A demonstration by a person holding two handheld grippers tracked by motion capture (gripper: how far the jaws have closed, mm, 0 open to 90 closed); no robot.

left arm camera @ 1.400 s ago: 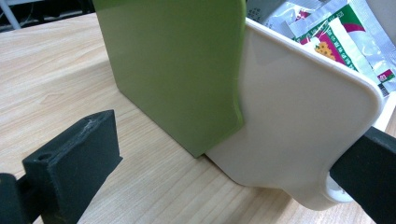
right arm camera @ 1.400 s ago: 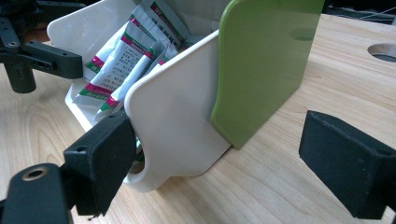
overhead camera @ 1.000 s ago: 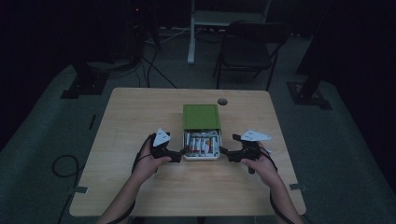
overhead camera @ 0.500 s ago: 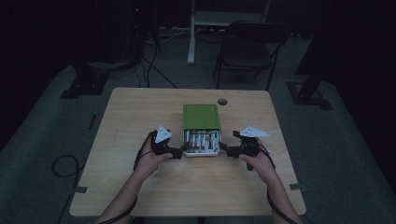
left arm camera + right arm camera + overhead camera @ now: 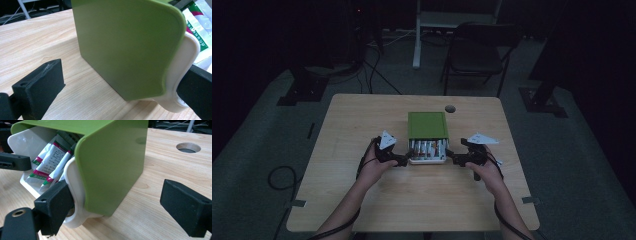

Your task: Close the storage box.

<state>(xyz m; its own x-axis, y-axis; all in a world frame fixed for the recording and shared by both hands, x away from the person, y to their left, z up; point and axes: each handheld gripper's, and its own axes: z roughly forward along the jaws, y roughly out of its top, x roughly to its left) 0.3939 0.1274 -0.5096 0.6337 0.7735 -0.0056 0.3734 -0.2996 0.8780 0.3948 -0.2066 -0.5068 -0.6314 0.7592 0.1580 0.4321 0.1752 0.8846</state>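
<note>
Both grippers flank the green box [image 5: 427, 125], its white drawer [image 5: 427, 159] pulled out with packets [image 5: 51, 157] showing. Left gripper [image 5: 404, 161] and right gripper [image 5: 451, 160] jaws spread wide, each with one jaw against the drawer's end.

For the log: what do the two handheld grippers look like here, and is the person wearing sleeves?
Both the left gripper and the right gripper are black, each topped by a pale grey three-cornered plate. Seen close in the gripper views, the jaws are blocky matt black pads, some with a small round hole. A dark cable trails back from each gripper along the forearm. The forearms are bare: no sleeves in the high view.
</note>
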